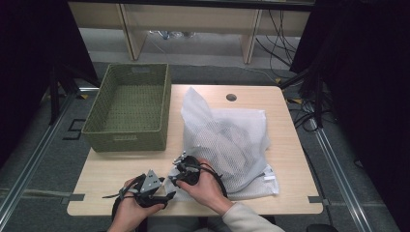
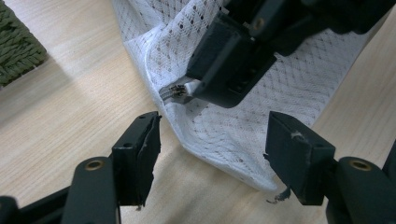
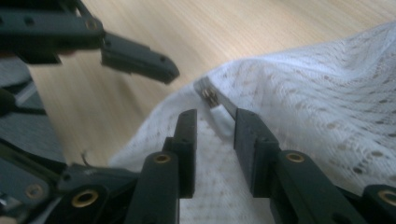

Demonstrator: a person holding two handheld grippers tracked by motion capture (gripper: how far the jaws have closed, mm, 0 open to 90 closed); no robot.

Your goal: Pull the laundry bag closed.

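High view first: a white mesh laundry bag (image 1: 227, 145) lies on the right half of the light wooden table (image 1: 285, 193), with something dark and rounded showing through the netting. A green woven basket (image 1: 129, 107) stands at about ten o'clock from the bag, near it, its inside bare.

Both hands come in from six o'clock. The left gripper (image 1: 159, 192) sits at roughly seven o'clock of the bag, just off its near-left corner. The right gripper (image 1: 180, 168) is just beside it, at one o'clock from the left one, over the bag's near-left edge.

Left gripper view: its two black jaws stand spread wide, nothing between the pads; the folded corner of the bag (image 2: 224, 144) lies on the table beyond them, apart from both. Above, toward twelve o'clock, the right gripper (image 2: 187, 91) reaches down to a small metal zipper pull (image 2: 175, 92) at the bag's hem (its tip hides part of the pull).

Right gripper view: the jaws stand a narrow gap apart, and the zipper pull (image 3: 211, 98) lies at the far end of that gap, at twelve o'clock, close against the right-hand jaw's tip. I cannot tell whether the pads press it. The left gripper (image 3: 140, 60) shows at ten o'clock, over bare table, clear of the bag (image 3: 317, 102).
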